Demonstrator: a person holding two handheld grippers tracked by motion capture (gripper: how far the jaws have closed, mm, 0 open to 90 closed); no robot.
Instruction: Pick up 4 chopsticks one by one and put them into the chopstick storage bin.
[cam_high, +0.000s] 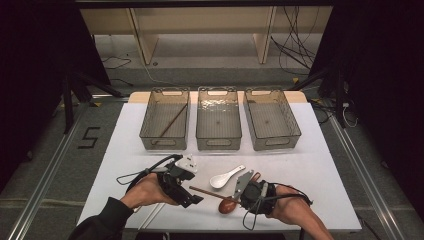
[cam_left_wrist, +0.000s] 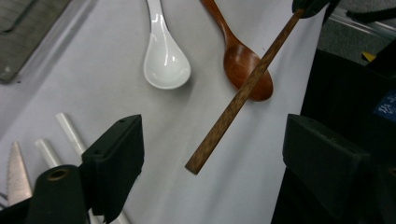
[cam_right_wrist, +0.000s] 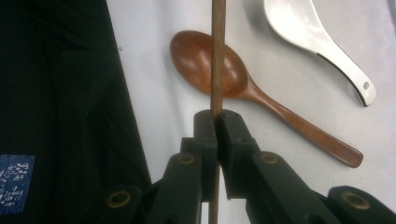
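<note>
Brown wood runs through the middle of the work: a single chopstick (cam_right_wrist: 217, 51) is clamped between the jaws of the right hand-held gripper (cam_right_wrist: 217, 116), which are pressed tight on it near one end. In the right gripper view the stick rises straight up from the closed jaws and crosses in front of the bowl of a wooden spoon (cam_right_wrist: 210, 63) that lies on the tabletop (cam_right_wrist: 299, 84). In the high view the same chopstick (cam_high: 207, 192) reaches from the right hand-held gripper (cam_high: 239, 196) toward the left hand-held gripper (cam_high: 192, 199), held above the white surface near the front edge.

In the left gripper view the free end of the chopstick (cam_left_wrist: 233, 102) points in between the two black jaws of the left hand-held gripper (cam_left_wrist: 212, 158). Those jaws stand wide, well apart from the stick on either side, and no pad touches it.

Beside the wooden spoon (cam_left_wrist: 243, 60) lies a white ceramic spoon (cam_left_wrist: 164, 60), bowl up, just next to it but not touching. At the lower left of the left gripper view two white rods (cam_left_wrist: 65, 140) and a serrated blade (cam_left_wrist: 16, 172) rest on the tabletop.

Farther back, three clear bins sit in a row across the tabletop. The left bin (cam_high: 165, 120) has a second chopstick (cam_high: 171, 122) leaning on a slant inside it; the middle bin (cam_high: 218, 120) and the right bin (cam_high: 271, 120) stand alongside.
</note>
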